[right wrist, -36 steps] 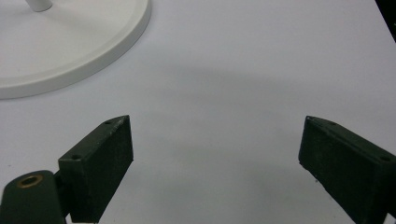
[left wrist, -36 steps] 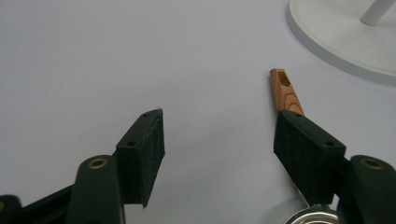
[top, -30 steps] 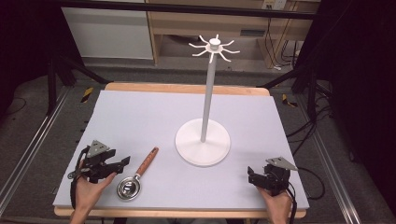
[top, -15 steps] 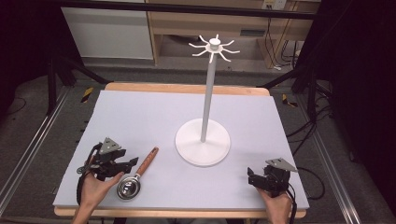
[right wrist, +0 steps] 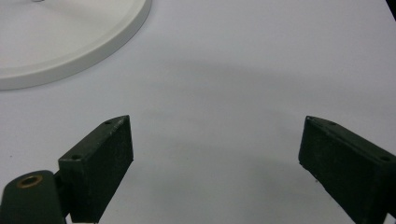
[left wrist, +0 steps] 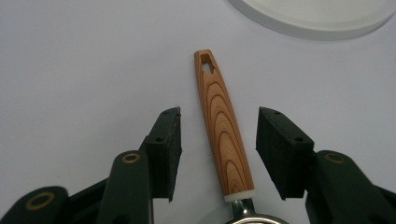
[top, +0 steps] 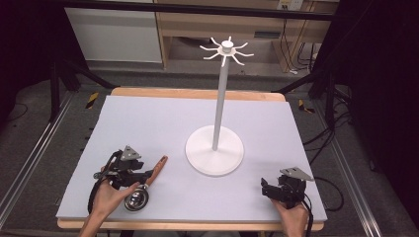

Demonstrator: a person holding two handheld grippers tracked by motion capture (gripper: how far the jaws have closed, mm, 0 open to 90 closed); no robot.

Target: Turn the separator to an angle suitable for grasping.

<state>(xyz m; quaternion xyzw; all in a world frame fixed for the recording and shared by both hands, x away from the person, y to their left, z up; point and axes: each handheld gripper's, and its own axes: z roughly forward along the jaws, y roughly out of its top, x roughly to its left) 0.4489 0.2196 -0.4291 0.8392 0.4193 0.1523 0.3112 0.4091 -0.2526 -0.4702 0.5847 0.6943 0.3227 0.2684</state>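
Left gripper view gives us the clearest look: the strainer's wooden handle point(left wrist: 224, 130) lies between our left tongs point(left wrist: 218, 149), running straight away from the camera with the hanging hole at the far end and the metal bowl end tucked down near the bottom edge. The jaws are closing right now, but there's a visible gap on both sides of the handle, so nothing is pinched yet. The handle sits a touch closer to the right pad point(left wrist: 280, 149) than the left one, so we'd guess that pad touches first and nudges it a bit.

From the high view, the strainer point(top: 143, 187) lies on the tabletop point(top: 148, 123) at our near left, handle pointing up and to the right toward the base of the white hook stand point(top: 215, 153), bowl nearest us. Our left tongs point(top: 141, 175) are right over it, lined up along its long axis, so the squeeze comes across the narrow width, which is what we want.

Our right tongs point(top: 267, 187) sit spread wide at the near right, well apart from the strainer, holding nothing. Left hand is clearly the one for this pick.
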